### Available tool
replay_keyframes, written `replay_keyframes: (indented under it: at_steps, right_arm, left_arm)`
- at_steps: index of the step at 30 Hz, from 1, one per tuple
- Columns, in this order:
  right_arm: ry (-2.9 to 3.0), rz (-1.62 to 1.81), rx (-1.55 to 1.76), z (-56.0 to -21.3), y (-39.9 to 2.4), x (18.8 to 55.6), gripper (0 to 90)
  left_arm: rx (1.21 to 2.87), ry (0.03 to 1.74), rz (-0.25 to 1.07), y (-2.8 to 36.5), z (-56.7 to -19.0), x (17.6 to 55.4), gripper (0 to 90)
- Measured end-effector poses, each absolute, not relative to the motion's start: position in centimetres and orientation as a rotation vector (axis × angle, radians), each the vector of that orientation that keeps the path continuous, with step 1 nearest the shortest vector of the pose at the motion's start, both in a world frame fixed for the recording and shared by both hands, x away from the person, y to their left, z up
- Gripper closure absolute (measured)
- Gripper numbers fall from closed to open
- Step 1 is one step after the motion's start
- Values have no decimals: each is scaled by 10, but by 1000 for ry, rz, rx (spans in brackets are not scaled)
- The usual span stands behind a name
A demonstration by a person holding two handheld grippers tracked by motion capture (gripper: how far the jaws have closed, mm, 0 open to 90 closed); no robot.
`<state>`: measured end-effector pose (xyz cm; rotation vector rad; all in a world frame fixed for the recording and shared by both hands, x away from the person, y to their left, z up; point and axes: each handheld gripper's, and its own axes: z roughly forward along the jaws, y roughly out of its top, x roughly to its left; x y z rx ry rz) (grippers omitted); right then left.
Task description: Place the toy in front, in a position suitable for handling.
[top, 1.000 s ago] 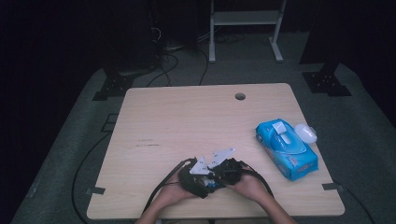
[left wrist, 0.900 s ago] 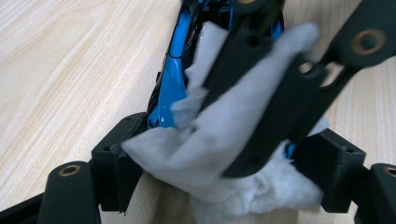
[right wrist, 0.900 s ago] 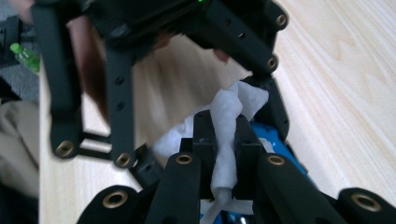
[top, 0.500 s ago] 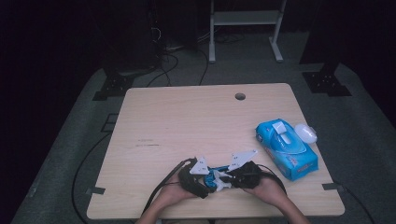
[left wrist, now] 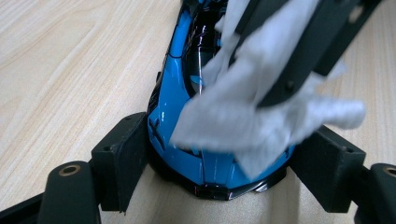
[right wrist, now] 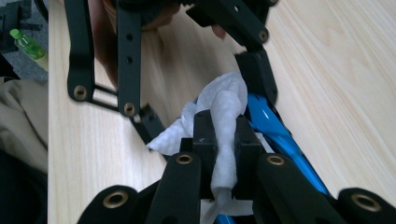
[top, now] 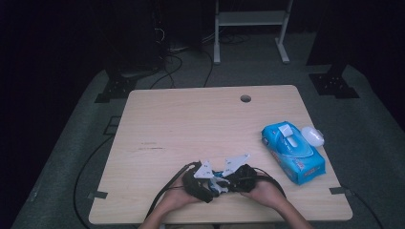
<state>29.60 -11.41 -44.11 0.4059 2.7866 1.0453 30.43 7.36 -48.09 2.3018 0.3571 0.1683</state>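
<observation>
Glossy blue-and-black toy car [left wrist: 187, 116], white wipe [left wrist: 261, 112], blue wipes pack [top: 292, 151].

Light wooden table [top: 191, 124] with round cable hole [top: 245, 98], on grey carpet [top: 367, 133]. Behind it, white metal frame [top: 250, 19] and black cables [top: 179, 62]. Dim, dark room beyond; black stand feet [top: 334, 83] at right.

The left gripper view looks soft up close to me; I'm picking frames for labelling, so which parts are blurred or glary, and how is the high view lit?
Left gripper view: the white wipe and the right claw over it are blurred, and the blue toy car shows glare streaks. High view: the table is evenly lit, its surroundings nearly black.
</observation>
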Motion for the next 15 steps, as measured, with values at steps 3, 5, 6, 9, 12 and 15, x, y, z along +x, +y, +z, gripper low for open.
replay_keyframes:
  at_steps: [3,5,6,9,12,15]
  right_arm:
    - [2787,1051,424,-441,-116,296,829]
    - [2790,1048,412,-442,-111,296,828]
    - [2785,1049,401,-443,-107,297,828]
    - [2787,1039,385,-445,-95,299,828]
    - [2780,1032,390,-445,-91,303,827]
    - [2726,1045,440,-444,-100,308,827]
  left_arm:
    - [2303,359,168,73,-481,304,233]
    - [2307,357,170,73,-481,304,233]
    - [2308,357,170,73,-481,304,233]
    - [2309,358,167,73,-480,304,233]
    - [2303,358,168,73,-481,304,233]
    - [2299,360,170,73,-481,304,234]
